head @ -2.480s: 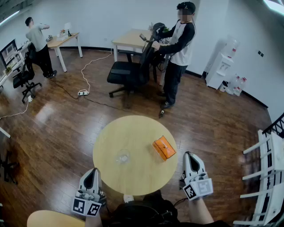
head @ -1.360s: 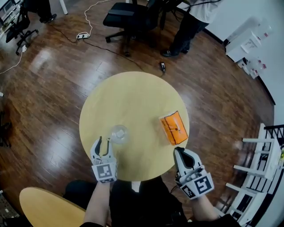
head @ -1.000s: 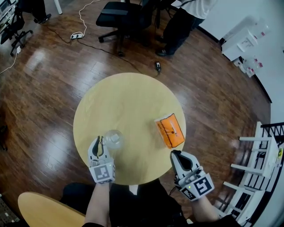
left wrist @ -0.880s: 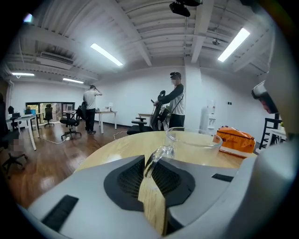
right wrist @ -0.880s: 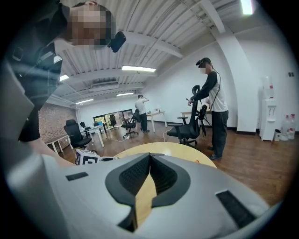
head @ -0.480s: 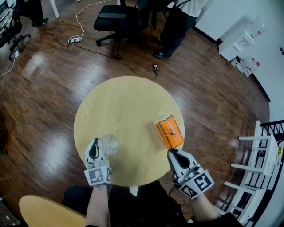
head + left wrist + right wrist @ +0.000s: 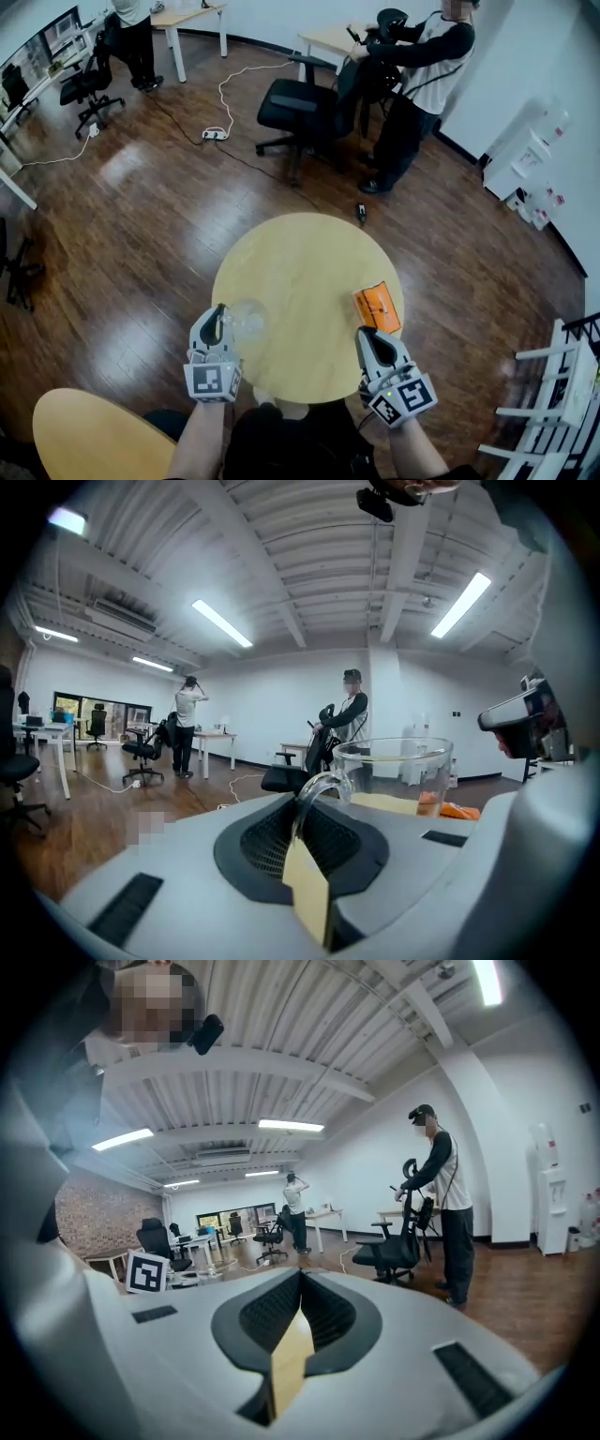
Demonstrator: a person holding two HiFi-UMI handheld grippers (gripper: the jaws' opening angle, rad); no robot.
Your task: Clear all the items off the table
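Wood-floor office, head view: round surface (image 7: 309, 272) mid-frame. Glass cup (image 7: 247, 321) at near-left edge, upright, mouth up, handle toward wearer, pinched in left tool (image 7: 219, 315). Orange packet (image 7: 377, 307) flat at right edge, long axis near-to-far, just ahead of right tool (image 7: 365, 337). Office chair (image 7: 300, 108) and standing person (image 7: 412, 89) beyond, well apart.

Left gripper view: jaws closed on cup's handle (image 7: 317, 789); packet beyond cup, right.

Right gripper view: tool closed, nothing between jaws; chair, person ahead.
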